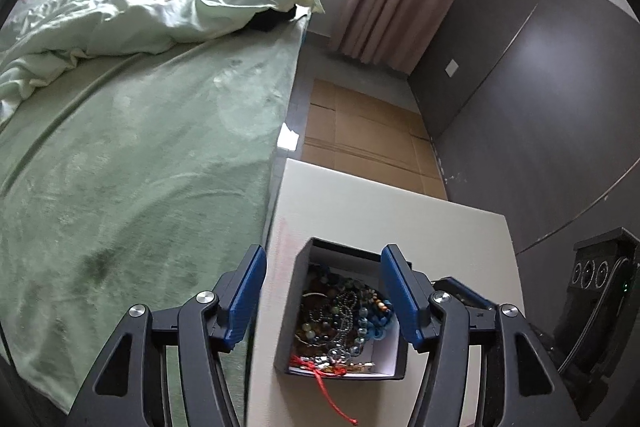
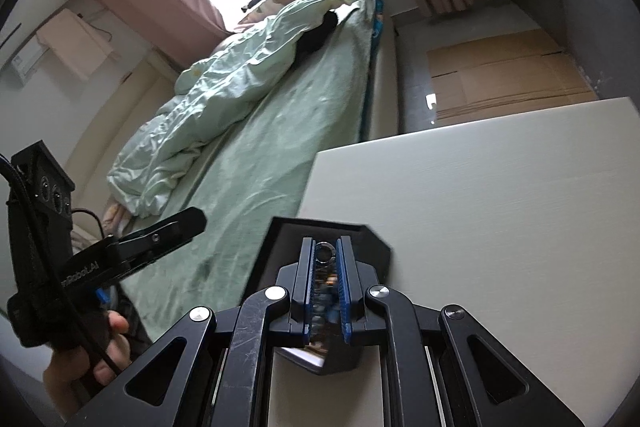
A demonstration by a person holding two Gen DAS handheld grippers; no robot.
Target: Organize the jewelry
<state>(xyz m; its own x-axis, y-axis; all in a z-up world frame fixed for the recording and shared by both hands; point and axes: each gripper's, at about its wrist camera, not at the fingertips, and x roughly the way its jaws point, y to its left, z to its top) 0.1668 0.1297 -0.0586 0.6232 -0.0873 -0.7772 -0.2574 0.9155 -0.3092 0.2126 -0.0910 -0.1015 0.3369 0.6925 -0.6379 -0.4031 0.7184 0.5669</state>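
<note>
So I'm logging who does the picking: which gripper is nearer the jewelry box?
Right. The right gripper is over the jewelry box, nearly shut on a silver ring. The left gripper hangs open above it.

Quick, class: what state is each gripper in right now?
Left gripper: open, holding nothing, above the jewelry box.
Right gripper: closed on a metal ring.

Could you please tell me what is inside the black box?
The black box holds tangled bead necklaces, chains and a red cord. Lower pieces and the box floor are covered.
</note>
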